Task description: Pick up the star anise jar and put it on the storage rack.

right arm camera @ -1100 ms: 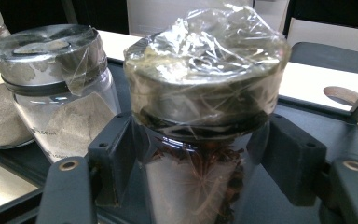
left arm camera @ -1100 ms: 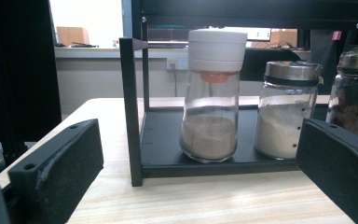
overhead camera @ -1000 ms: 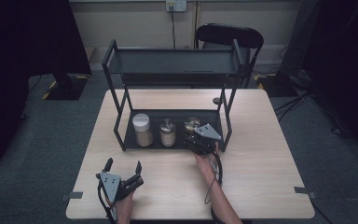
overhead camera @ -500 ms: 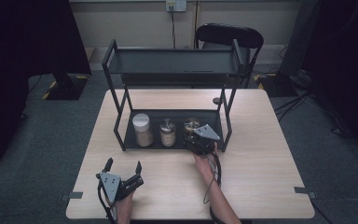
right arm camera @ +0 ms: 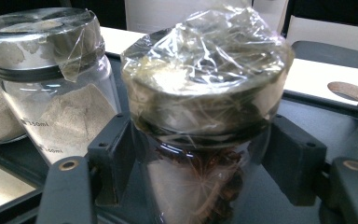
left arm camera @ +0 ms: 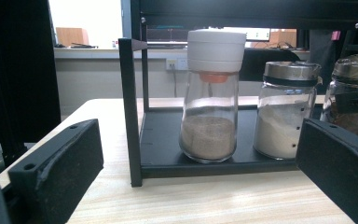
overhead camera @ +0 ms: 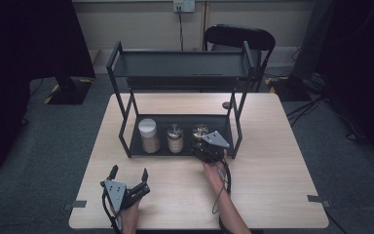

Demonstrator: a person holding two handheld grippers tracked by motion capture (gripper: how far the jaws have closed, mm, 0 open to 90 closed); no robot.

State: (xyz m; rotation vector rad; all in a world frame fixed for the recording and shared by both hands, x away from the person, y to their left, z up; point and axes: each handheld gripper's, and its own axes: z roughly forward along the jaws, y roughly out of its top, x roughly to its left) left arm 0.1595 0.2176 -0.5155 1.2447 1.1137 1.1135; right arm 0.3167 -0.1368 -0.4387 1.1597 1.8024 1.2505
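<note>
Black-jawed left gripper [overhead camera: 129, 176], nearest item: jaws spread, nothing between them, resting on the pale wooden table [overhead camera: 272, 195] near its front edge. Right gripper [overhead camera: 205, 148]: pads pinching a glass jar of dark spice [right arm camera: 200, 140], lid wrapped in cling film, standing at the right end of the black rack's [overhead camera: 121, 92] bottom shelf. Beside it: steel-capped jar of white powder [left arm camera: 284, 112]. Next: white-capped jar of brown powder [left arm camera: 212, 98]. Beyond the table: black chair [overhead camera: 238, 36].
</note>
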